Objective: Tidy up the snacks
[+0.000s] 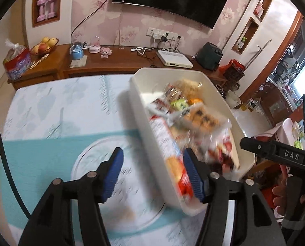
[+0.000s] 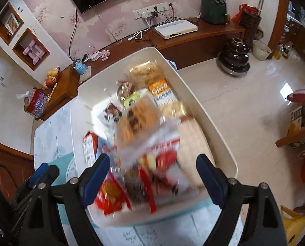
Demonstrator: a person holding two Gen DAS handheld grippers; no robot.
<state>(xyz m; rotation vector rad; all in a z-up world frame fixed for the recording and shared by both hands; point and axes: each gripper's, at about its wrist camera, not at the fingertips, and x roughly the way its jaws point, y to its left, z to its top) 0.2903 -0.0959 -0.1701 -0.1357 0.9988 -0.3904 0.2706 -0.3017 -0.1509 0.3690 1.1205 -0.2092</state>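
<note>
Both wrist views look steeply down, close over the table point(image 1: 50, 123), sharing the white bin point(image 2: 218, 135) of snacks.

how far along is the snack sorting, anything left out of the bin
Looks nearly done: the snack packets lie piled inside the white bin, and no loose packet shows on the tablecloth. Nothing is in hand: the left claw and right claw are both open and empty.

A white rectangular plastic bin point(image 2: 220, 143) stands on the patterned tablecloth table point(image 1: 50, 123), holding wrapped snack packets point(image 2: 144, 127); behind lies a long wooden sideboard point(image 1: 115, 65).
</note>
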